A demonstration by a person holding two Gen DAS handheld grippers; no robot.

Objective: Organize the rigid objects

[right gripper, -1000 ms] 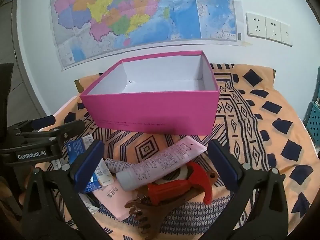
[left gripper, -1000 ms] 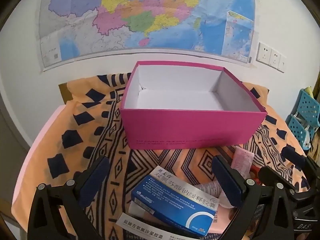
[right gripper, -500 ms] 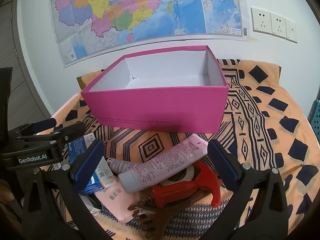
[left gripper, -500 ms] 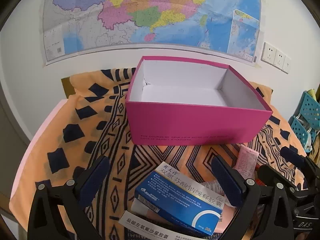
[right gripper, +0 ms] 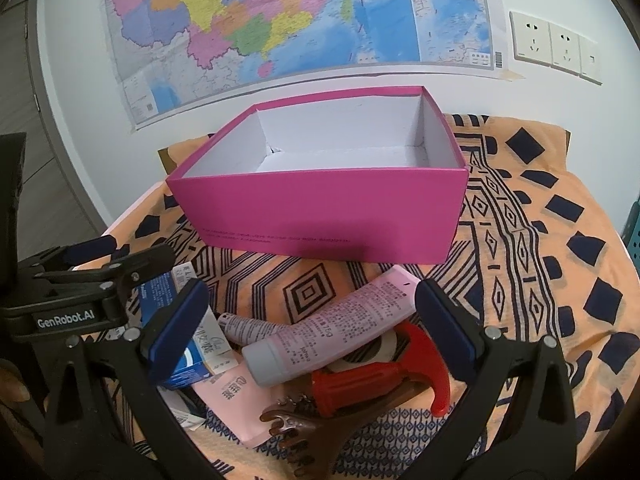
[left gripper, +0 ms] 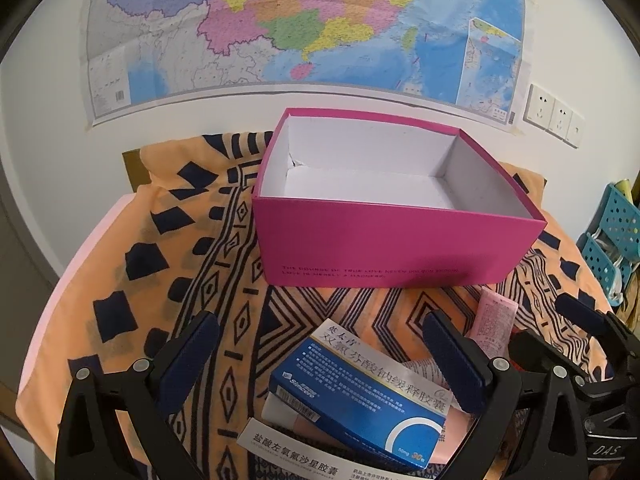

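Note:
An empty pink box with a white inside stands on the patterned cloth; it also shows in the right wrist view. My left gripper is open above a blue medicine box that lies on a white carton. My right gripper is open above a pile: a pale purple tube, a red-handled tool, a brown comb, a pink tube. Neither gripper holds anything.
An orange cloth with black patterns covers the table. A map and wall sockets are on the wall behind. Blue baskets stand at the far right. The left gripper shows in the right wrist view.
Both grippers have risen and tilted slightly, so the pink box sits lower in both views. Nothing was picked up or moved.

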